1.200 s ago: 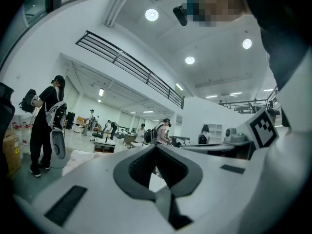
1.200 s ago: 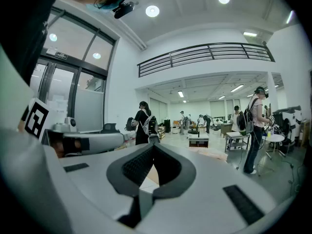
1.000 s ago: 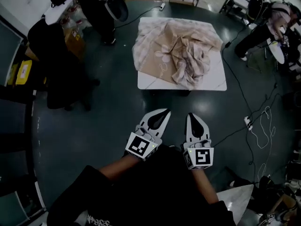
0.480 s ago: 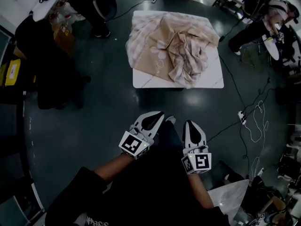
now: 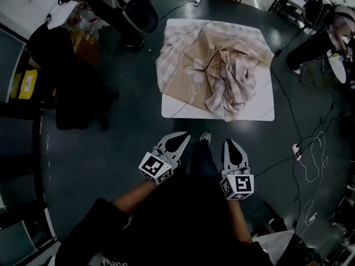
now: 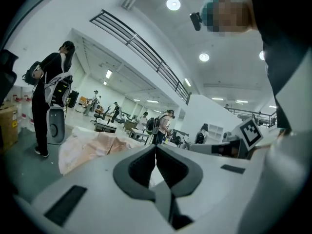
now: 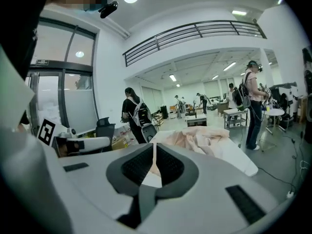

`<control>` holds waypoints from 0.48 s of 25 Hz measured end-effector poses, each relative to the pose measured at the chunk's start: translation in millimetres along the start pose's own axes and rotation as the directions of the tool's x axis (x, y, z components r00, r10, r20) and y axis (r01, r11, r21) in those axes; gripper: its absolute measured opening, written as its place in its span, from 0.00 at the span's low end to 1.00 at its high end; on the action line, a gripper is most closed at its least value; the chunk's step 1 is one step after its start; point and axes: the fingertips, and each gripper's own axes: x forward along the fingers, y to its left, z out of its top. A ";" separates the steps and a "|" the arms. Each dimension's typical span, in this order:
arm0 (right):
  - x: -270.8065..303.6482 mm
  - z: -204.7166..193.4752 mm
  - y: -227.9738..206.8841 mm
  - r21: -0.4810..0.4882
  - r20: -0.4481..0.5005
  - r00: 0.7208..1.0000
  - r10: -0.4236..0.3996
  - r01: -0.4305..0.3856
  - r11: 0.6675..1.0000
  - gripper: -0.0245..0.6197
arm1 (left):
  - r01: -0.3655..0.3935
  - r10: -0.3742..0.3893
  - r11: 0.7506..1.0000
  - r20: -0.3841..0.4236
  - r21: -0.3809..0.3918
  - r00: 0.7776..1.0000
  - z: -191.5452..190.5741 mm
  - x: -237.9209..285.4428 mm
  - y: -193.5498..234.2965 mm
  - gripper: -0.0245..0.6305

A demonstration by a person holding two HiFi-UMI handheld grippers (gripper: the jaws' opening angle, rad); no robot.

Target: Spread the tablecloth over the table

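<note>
Both grippers shut and empty, short of the table where the tablecloth sits bunched.

The left gripper (image 5: 183, 138) and the right gripper (image 5: 230, 143) hang side by side in front of the person. Each has its jaws pressed together on nothing, and both point toward the white table (image 5: 260, 108), which is well apart on the far side of the dark floor (image 5: 100, 148). The beige tablecloth (image 5: 213, 71) lies crumpled in a heap on that table and spills over its left edge. The near edge and the right strip of the tabletop show bare. A white cable (image 5: 316, 159) trails over the floor on the right.
</note>
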 end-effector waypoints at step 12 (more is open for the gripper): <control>100.1 -21.8 -82.8 -0.038 -0.159 0.969 0.191 -0.200 0.979 0.07 | -0.133 0.130 0.991 -0.216 -0.001 0.968 -51.7 111.3 76.1 0.07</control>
